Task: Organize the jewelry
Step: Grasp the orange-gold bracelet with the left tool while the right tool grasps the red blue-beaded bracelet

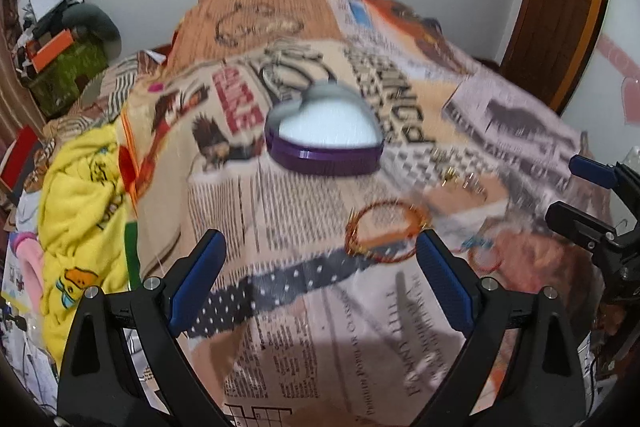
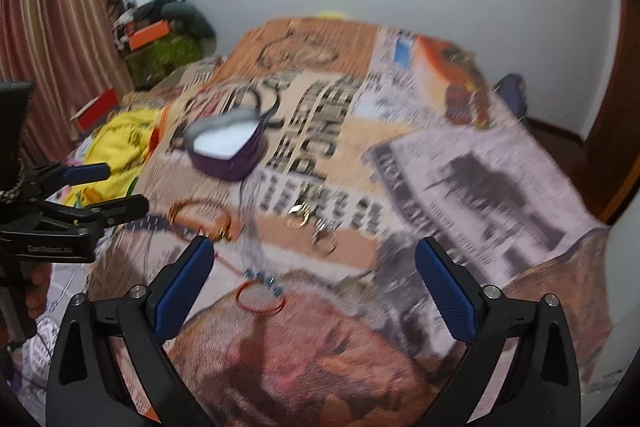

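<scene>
A purple heart-shaped box (image 1: pixel 324 143) (image 2: pixel 226 147) with a white inside lies open on the newspaper-print cloth (image 1: pixel 304 307). Nearer to me lie an orange-gold bangle (image 1: pixel 386 231) (image 2: pixel 200 221), a thin red bracelet with blue beads (image 2: pixel 260 297) (image 1: pixel 486 255), and small gold rings (image 2: pixel 298 217) (image 1: pixel 460 175). My left gripper (image 1: pixel 320 267) hangs open above the cloth, its right finger beside the bangle, nothing between the pads. My right gripper (image 2: pixel 316 283) stands open over the red bracelet and rings, gripping nothing. Both views are blurred.
A yellow printed cloth (image 1: pixel 80 211) is bunched at the bed's left side. Boxes and clutter (image 1: pixel 56 59) pile up by the striped curtain (image 2: pixel 52 27). A wooden door (image 1: pixel 560 19) stands at the right. Each gripper shows at the other view's edge.
</scene>
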Available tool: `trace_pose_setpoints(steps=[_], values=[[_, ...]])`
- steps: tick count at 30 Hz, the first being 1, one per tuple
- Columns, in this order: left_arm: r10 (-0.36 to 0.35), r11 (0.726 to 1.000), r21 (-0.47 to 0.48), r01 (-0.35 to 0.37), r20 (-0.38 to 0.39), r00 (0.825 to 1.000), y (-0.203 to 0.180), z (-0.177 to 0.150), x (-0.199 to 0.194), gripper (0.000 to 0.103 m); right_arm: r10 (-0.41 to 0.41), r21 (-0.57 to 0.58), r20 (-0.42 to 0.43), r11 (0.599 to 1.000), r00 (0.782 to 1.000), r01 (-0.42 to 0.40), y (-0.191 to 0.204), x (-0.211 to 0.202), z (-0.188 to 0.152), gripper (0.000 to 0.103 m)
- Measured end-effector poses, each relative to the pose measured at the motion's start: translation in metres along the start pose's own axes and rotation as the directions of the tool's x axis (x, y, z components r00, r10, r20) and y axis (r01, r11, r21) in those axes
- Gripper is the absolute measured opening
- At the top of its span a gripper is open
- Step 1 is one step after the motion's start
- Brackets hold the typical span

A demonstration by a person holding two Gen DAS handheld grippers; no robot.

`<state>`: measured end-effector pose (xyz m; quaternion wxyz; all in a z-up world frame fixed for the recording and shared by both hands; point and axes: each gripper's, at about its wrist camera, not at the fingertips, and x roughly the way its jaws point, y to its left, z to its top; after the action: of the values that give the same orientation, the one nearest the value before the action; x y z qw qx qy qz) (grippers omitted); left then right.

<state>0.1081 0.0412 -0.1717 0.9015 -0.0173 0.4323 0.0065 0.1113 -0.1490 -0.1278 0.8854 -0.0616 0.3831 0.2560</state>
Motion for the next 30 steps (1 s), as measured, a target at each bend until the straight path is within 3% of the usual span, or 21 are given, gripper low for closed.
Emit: trace_pose_setpoints(steps=[2, 6, 11, 16, 20, 26, 30], values=[[-0.019, 1.000, 0.009, 0.019, -0.037, 0.999, -0.001, -0.004, 0.009, 0.091, 0.041, 0.008, -0.033, 0.999, 0.999, -0.041, 0.000, 0.009, -0.004, 0.094], [-0.059, 0.998, 0.019, 0.061, -0.106, 0.993, -0.004, -0.009, 0.023, 0.067, 0.117, 0.026, -0.101, 0.993, 0.988, -0.115, 0.002, 0.026, -0.011, 0.081], [-0.118, 0.993, -0.014, 0.117, -0.129, 0.985, -0.004, -0.009, 0.031, 0.053, 0.177, 0.028, -0.166, 0.984, 0.970, -0.175, 0.006, 0.041, -0.019, 0.068], [-0.178, 0.983, -0.072, 0.171, -0.105, 0.978, 0.001, -0.004, 0.033, 0.051, 0.202, 0.021, -0.199, 0.979, 0.959, -0.202, 0.009, 0.050, -0.023, 0.056], [-0.221, 0.969, -0.136, 0.209, -0.086, 0.971, 0.008, 0.000, 0.036, 0.049, 0.192, -0.006, -0.201, 0.980, 0.961, -0.197, 0.012, 0.054, -0.022, 0.053], [-0.196, 0.973, -0.142, 0.184, -0.077, 0.977, 0.010, 0.005, 0.044, 0.033, 0.174, -0.048, -0.198, 0.981, 0.965, -0.187, 0.018, 0.059, -0.023, 0.044], [-0.178, 0.976, -0.137, 0.168, -0.065, 0.982, 0.010, 0.004, 0.046, 0.018, 0.169, -0.047, -0.195, 0.982, 0.966, -0.182, 0.015, 0.060, -0.023, 0.030]])
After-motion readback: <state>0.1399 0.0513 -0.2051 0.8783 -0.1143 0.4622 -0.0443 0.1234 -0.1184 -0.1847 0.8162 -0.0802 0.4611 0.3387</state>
